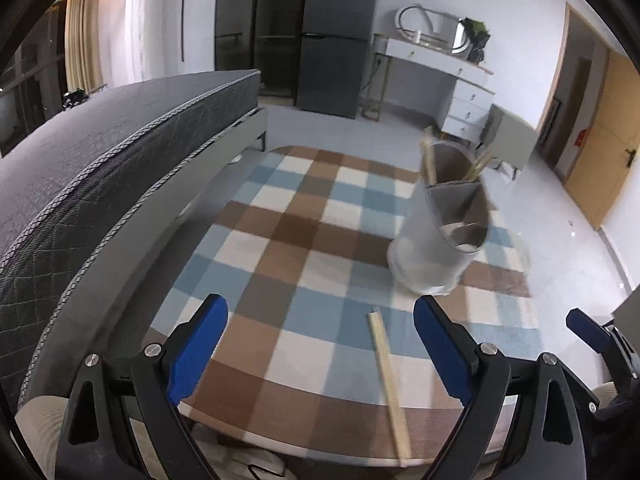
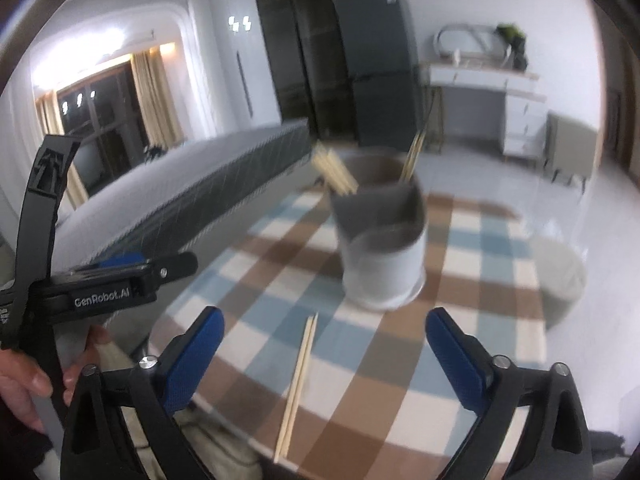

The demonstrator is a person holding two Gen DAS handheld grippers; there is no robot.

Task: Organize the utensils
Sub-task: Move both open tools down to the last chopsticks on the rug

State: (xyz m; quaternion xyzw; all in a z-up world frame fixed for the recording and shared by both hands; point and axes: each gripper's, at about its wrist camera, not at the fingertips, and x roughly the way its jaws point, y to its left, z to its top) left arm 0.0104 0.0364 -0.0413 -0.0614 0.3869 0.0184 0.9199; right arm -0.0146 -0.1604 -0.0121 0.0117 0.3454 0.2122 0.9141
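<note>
Chopsticks, a pale bamboo pair (image 2: 298, 388), lie flat near the checked tablecloth's (image 1: 288, 240) six o'clock edge, between both empty, wide-open grippers (image 1: 320, 344) (image 2: 324, 352). At one o'clock stands a divided grey holder (image 1: 440, 240) containing more sticks.

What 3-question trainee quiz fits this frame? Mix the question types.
1. True or false: both tongs, left and right, are open.
2. Where do the loose chopsticks lie? A) in the holder B) on the checked tablecloth C) on the bed
3. Fill in: the grey utensil holder already has ___ standing in it.

Key: 1 true; 2 B; 3 chopsticks.
</note>
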